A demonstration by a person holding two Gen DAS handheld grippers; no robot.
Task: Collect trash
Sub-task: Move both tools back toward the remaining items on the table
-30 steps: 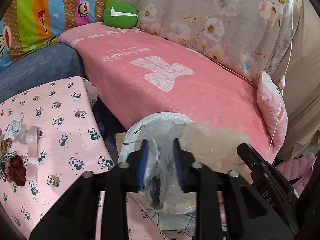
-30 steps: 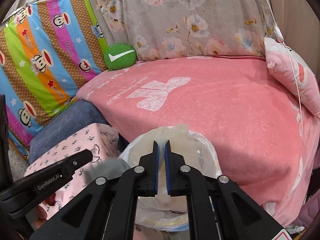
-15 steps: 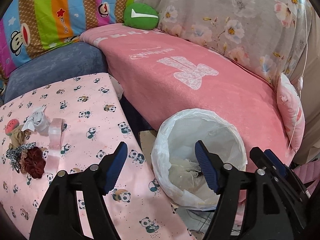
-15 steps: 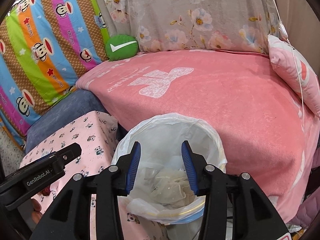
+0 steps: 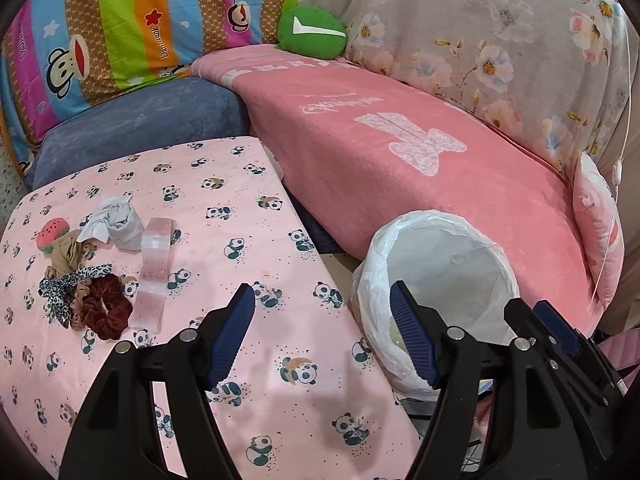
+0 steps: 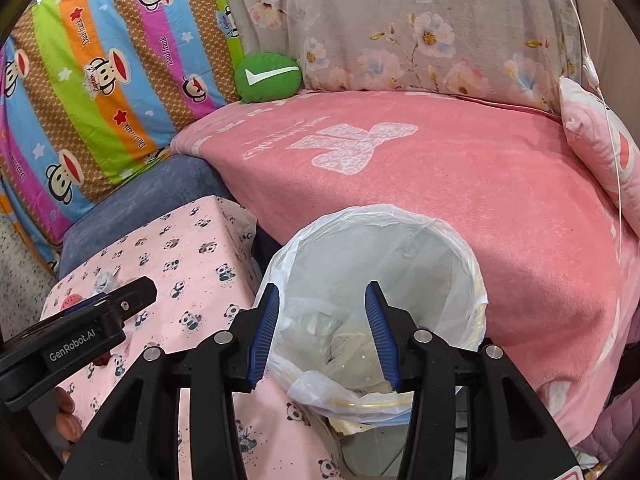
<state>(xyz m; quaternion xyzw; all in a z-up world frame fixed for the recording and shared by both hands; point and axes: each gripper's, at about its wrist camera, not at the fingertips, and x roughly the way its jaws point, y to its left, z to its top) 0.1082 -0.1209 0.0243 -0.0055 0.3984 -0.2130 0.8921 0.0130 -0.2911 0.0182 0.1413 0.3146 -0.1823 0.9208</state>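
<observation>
2 hand-held grippers are hanging over a lined trash bin (image 6: 420,256) beside a panda-print table (image 5: 240,208), with clear crumpled wrapping (image 6: 344,336) lying in the bottom of the bag, directly beyond the right gripper (image 6: 322,336). The drop-off step is looking finished: nothing is sitting between either pair of blue pads, and the work in hand is appearing to be the swing toward the next pieces of litter.

The right gripper is standing partly open, its jaws widening a little, framing the bin's mouth without touching the liner. The left gripper (image 5: 320,336) is standing wider, empty as well, its left pad over the tablecloth and its right pad over the near rim of the bin; whether that pad is brushing the plastic cannot be told.

Ahead and to the left of the left gripper, well apart from it, a small cluster is lying on the table: a crumpled white tissue (image 5: 108,220), a flat clear pink-tinted packet (image 5: 154,272), and hair scrunchies (image 5: 102,308) with a watermelon-patterned piece (image 5: 50,234) beyond them. The tissue and the packet are reading as the likely trash; the scrunchies probably are not.

The next move is calling for the left gripper to travel forward and left, dip to the cloth and close on the tissue or packet alone, without dragging a scrunchie or pinching the tablecloth.
</observation>
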